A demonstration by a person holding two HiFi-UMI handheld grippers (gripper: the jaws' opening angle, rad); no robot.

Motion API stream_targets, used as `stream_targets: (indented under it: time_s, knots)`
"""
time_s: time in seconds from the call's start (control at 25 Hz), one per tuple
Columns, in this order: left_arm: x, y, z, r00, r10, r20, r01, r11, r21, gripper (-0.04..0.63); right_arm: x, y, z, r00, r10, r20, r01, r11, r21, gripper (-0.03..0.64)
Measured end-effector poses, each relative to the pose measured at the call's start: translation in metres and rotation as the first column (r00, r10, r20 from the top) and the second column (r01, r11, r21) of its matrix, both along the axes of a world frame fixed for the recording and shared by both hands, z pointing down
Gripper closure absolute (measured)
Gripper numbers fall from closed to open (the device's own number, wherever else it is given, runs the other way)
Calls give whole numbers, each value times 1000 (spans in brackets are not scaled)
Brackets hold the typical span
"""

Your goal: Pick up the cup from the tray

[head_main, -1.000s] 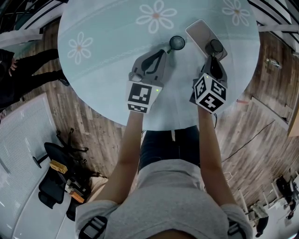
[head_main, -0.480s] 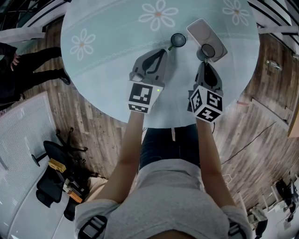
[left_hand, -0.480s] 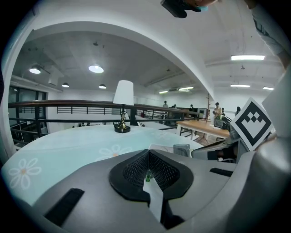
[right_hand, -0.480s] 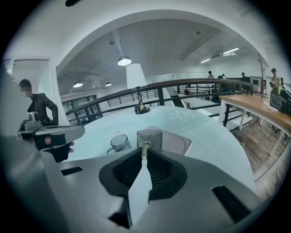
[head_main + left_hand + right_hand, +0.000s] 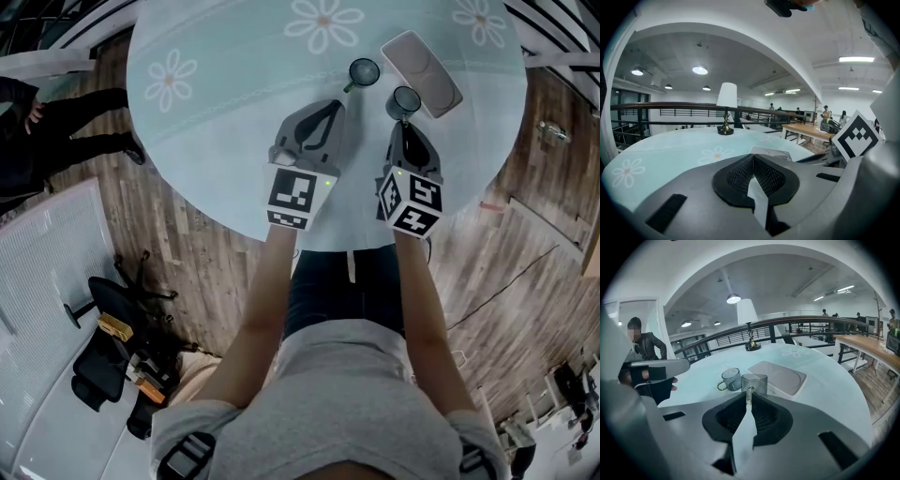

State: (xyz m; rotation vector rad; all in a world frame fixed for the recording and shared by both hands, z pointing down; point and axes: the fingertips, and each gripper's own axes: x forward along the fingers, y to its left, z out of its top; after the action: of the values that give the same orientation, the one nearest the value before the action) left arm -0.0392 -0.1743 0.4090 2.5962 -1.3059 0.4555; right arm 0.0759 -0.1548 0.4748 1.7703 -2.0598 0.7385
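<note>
A smoky glass cup (image 5: 405, 101) (image 5: 754, 382) is off the white tray (image 5: 424, 70) (image 5: 780, 377), by the tray's near corner. My right gripper (image 5: 403, 122) (image 5: 748, 398) is shut on the cup's handle. Whether the cup rests on the table or hangs just above it I cannot tell. A second glass cup (image 5: 363, 71) (image 5: 730, 379) with a green handle stands on the table left of the tray. My left gripper (image 5: 328, 107) (image 5: 753, 158) is low over the table, shut and holding nothing, a little short of the second cup.
The round pale-green table (image 5: 216, 84) has daisy prints. A white-shaded lamp (image 5: 749, 326) (image 5: 726, 108) stands at its far side. The tray (image 5: 771, 152) lies bare. A person in black (image 5: 644, 348) is beyond the table's left edge. An office chair (image 5: 112, 347) stands on the wood floor.
My right gripper has drawn back toward me with the cup, taking it off the tray to the table area beside it. The left gripper has stayed where it was.
</note>
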Motion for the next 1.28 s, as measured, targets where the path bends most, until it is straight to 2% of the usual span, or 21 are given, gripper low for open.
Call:
stream_targets:
  time_s: [0.68, 1.28]
  knots:
    - [-8, 6, 1, 999, -31, 6, 32, 999, -11, 588, -7, 10, 22, 995, -76, -65, 73, 997, -40, 583]
    - [-9, 8, 7, 1000, -28, 11, 28, 999, -25, 588, -16, 11, 37, 991, -114, -71, 109, 992, -63, 583]
